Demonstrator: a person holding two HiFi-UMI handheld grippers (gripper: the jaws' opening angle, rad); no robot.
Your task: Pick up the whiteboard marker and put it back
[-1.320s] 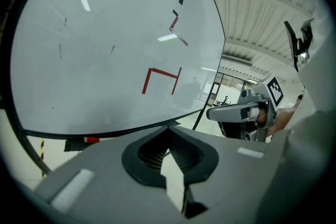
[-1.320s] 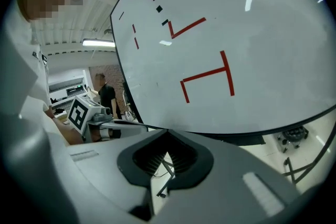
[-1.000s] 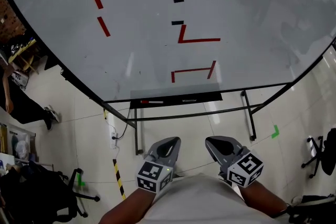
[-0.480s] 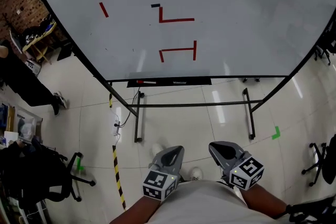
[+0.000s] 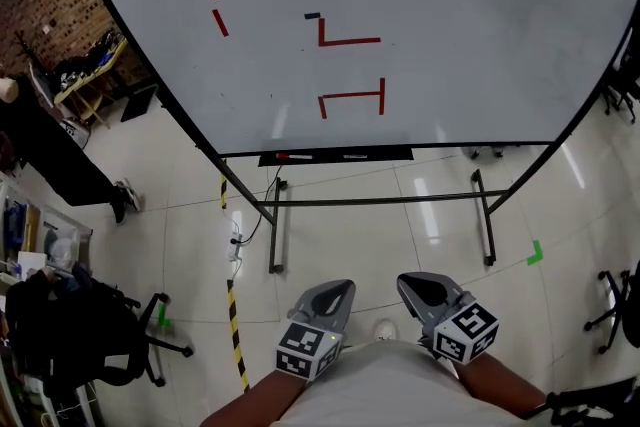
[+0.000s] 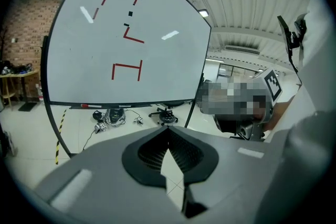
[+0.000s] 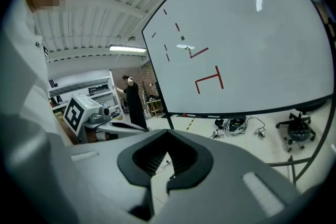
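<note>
Down in the tray (image 5: 390, 155) at the foot of the board (image 5: 450, 35) lies the marker (image 5: 292, 156), red end showing, toward the tray's left. We hold both tools low against our body, well apart from it, with open floor (image 5: 350, 245) and the stand (image 5: 380, 202) between. The left gripper (image 5: 338, 287) is pinched together with nothing in it, and the right gripper (image 5: 410, 283) is the same, closed and empty. This fits two readings: a marker waiting to be lifted, or one already set back in its place. We can't call it from here. Either way, the sound thing is to keep the tray in sight and the tools clear of the stand's legs. Against a second ago, the board looks smaller and the tray sits higher in the head view, with more floor in front of us, so we seem to stand farther off. The grippers hang in much the same spot.
</note>
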